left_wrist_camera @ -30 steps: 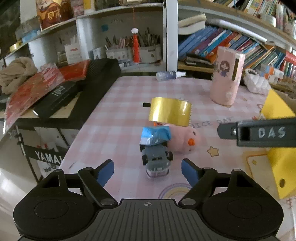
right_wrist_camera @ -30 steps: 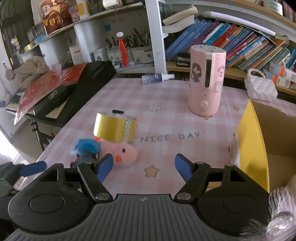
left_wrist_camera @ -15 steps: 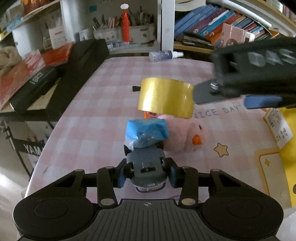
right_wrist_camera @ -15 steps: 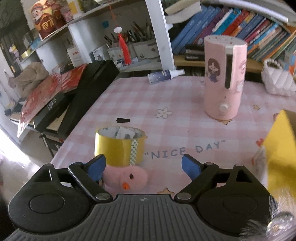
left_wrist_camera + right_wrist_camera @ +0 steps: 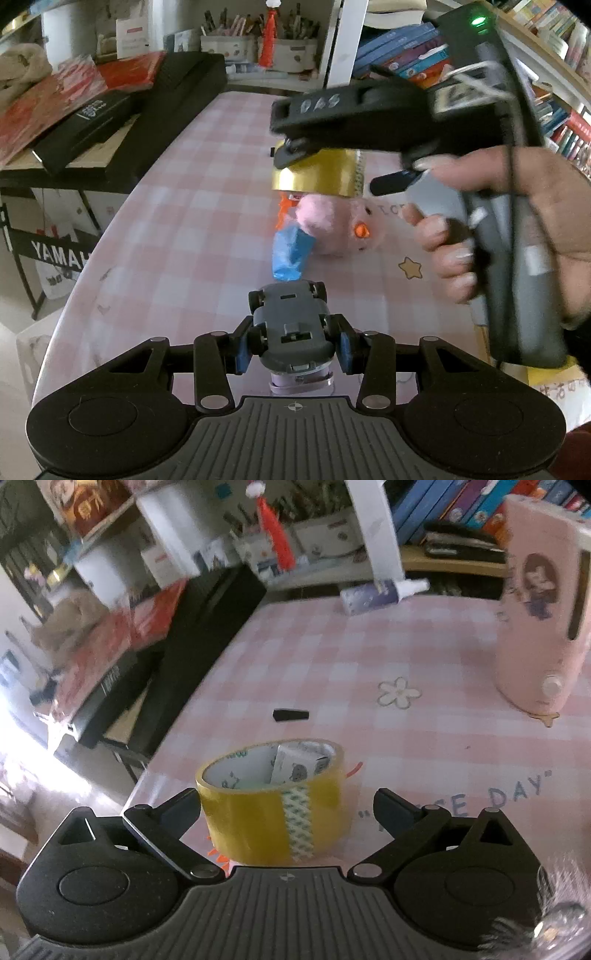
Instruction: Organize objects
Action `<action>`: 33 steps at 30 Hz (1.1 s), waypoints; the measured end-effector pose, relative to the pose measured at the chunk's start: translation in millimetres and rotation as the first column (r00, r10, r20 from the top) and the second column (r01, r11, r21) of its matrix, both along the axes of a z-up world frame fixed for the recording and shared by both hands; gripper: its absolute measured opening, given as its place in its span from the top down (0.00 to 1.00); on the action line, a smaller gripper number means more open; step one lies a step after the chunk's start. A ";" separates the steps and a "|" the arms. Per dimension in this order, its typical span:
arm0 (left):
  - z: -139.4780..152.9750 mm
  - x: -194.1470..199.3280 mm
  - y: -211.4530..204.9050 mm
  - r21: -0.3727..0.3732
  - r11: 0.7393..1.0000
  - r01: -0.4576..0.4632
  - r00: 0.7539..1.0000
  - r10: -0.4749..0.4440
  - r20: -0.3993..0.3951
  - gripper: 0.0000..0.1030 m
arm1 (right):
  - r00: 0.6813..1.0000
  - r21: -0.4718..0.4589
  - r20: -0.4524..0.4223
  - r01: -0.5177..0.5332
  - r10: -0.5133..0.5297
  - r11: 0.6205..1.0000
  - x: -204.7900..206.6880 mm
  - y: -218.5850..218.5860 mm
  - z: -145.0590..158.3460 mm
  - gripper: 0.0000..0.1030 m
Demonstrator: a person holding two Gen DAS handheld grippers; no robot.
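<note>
Right wrist view: the right gripper (image 5: 284, 812), jaws just opening wide, straddles the stiff, light yellow tape roll (image 5: 275, 801) standing on the pink checked counter (image 5: 369, 664); take its curved outer wall. The left gripper (image 5: 291, 347) clamps the hard grey toy car (image 5: 290, 325).

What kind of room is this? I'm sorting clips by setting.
Most likely a home study or child's room: packed shelves of upright colourful books, pots of pens and brushes, and a table under a pink checked cloth printed with flowers and "NICE DAY".

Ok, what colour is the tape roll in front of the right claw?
Golden yellow tape roll, with a green-and-white patterned strip; clearest in the right wrist view.
</note>
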State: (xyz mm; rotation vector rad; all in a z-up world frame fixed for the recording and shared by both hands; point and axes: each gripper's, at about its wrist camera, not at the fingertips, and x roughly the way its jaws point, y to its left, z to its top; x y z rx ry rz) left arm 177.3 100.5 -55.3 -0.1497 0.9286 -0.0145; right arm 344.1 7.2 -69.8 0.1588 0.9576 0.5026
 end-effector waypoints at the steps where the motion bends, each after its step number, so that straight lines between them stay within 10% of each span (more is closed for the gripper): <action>1: 0.4 -0.9 0.6 0.002 1.000 -0.002 1.000 0.002 0.001 0.60 | 1.000 -0.005 -0.003 -0.007 0.007 1.000 1.8 3.3 -2.6 0.05; 22: 18.1 -17.1 4.6 -0.026 1.000 -0.005 0.998 0.007 0.066 0.60 | 0.946 -0.032 0.323 -0.019 0.029 0.999 -60.5 -30.6 53.6 0.18; 33: 34.5 -33.0 7.7 -0.071 0.997 0.002 0.991 0.008 0.134 0.60 | 0.960 -0.062 0.276 0.077 -0.057 0.995 -110.9 -78.1 59.2 0.18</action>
